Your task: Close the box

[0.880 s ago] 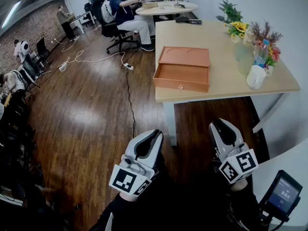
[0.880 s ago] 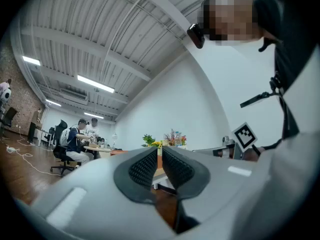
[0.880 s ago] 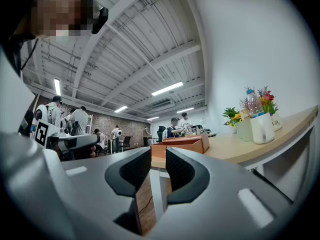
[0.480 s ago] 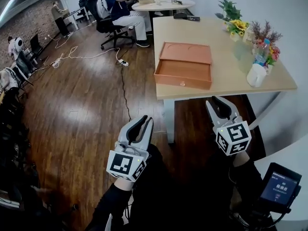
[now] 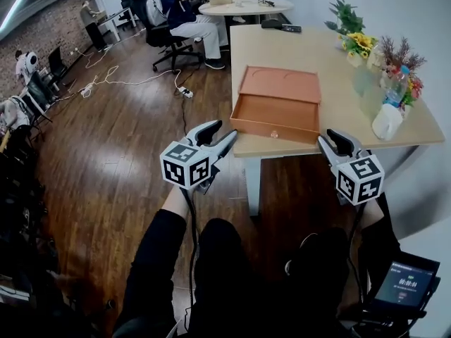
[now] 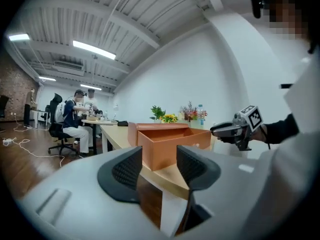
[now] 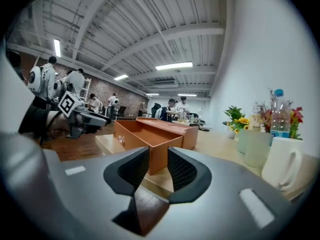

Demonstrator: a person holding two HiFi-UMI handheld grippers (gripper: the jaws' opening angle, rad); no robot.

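Note:
An orange box [image 5: 276, 113] stands open near the front edge of the wooden table [image 5: 331, 129], its lid [image 5: 280, 84] laid back flat behind the tray. My left gripper [image 5: 217, 135] hovers off the table's front left corner, jaws apart and empty. My right gripper [image 5: 334, 141] is at the front edge, just right of the box, its jaws a narrow gap apart with nothing in them. The left gripper view has the box [image 6: 170, 143] straight ahead past my gripper [image 6: 159, 168]. In the right gripper view the box's near corner [image 7: 159, 143] lies beyond my gripper [image 7: 158, 167].
Flower vases [image 5: 361, 46], a water bottle [image 5: 399, 83] and a white mug [image 5: 388, 122] stand along the table's right side. A person on an office chair [image 5: 176, 20] sits at a round table [image 5: 243, 7] behind. Cables [image 5: 113, 83] trail over the wood floor.
Both grippers have risen from low by the person's lap up to the table's front edge, nearer the box. The box has not moved.

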